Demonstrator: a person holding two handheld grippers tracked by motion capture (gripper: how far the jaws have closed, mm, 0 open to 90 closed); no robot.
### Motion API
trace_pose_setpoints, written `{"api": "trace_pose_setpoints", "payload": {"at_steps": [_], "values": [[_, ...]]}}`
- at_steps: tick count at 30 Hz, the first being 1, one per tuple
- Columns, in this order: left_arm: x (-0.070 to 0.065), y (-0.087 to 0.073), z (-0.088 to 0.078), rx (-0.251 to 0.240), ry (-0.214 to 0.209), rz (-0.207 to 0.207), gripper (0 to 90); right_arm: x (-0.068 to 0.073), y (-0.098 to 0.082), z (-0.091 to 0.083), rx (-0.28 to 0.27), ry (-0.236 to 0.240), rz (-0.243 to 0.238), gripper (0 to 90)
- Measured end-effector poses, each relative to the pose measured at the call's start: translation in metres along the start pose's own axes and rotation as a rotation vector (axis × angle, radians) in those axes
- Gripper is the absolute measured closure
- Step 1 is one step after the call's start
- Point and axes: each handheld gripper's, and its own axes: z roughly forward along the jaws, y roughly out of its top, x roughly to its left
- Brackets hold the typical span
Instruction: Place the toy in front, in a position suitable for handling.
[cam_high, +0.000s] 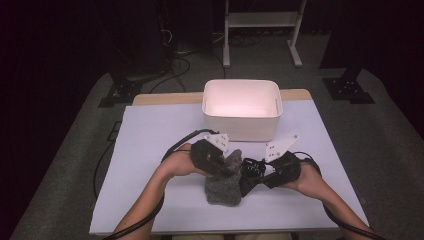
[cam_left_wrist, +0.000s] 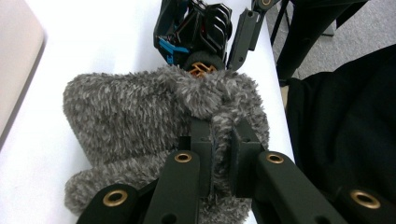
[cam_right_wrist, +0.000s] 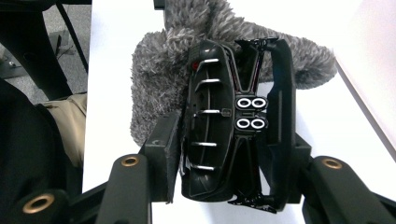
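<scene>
Toy car going into a grey fuzzy sock

The left gripper (cam_left_wrist: 219, 154) pinches the sock (cam_left_wrist: 140, 121) by its edge, jaws pressed nearly together on the fabric. The right gripper (cam_right_wrist: 229, 154) clamps the black car (cam_right_wrist: 233, 126) by its sides at the sock's mouth, on the white table (cam_high: 150, 150) before the bin (cam_high: 242, 107).

White bin (cam_high: 242, 111) at the far edge of a pale table (cam_high: 150, 150); metal frame (cam_high: 262, 20) beyond.
</scene>
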Motion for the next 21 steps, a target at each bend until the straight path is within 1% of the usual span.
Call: {"api": "trace_pose_setpoints", "payload": {"at_steps": [2,3,5,7,11,14,17,18,19,21], "values": [[0.000,0.000,0.002,0.001,-0.003,0.002,82.9,0.000,-0.002,-0.002,-0.001,0.003,-0.005,52.4],[0.000,0.000,0.003,0.002,-0.005,-0.004,82.9,0.001,-0.003,-0.003,0.001,0.004,-0.004,52.7],[0.000,0.000,0.007,0.020,-0.007,0.001,82.9,0.001,-0.006,-0.005,0.003,-0.002,-0.008,53.4],[0.000,-0.001,0.011,0.029,-0.012,0.001,82.9,0.001,-0.010,-0.007,0.001,0.007,-0.008,54.1],[0.002,0.000,0.018,0.028,-0.022,-0.003,82.5,0.002,-0.019,-0.012,-0.003,0.025,-0.006,54.7],[0.003,0.001,0.024,0.036,-0.030,0.001,82.5,0.002,-0.026,-0.016,0.006,0.021,0.000,55.0],[0.003,0.004,0.031,0.038,-0.041,0.006,82.5,0.003,-0.036,-0.019,0.002,0.019,0.010,55.4],[0.003,0.004,0.031,0.038,-0.041,0.006,82.5,0.003,-0.036,-0.019,0.002,0.019,0.010,55.4],[0.004,0.006,0.035,0.039,-0.047,0.007,82.5,0.004,-0.046,-0.021,-0.011,0.024,0.029,55.9],[0.004,0.009,0.039,0.042,-0.049,0.013,82.5,0.004,-0.054,-0.022,-0.013,0.034,0.048,56.9]]}}
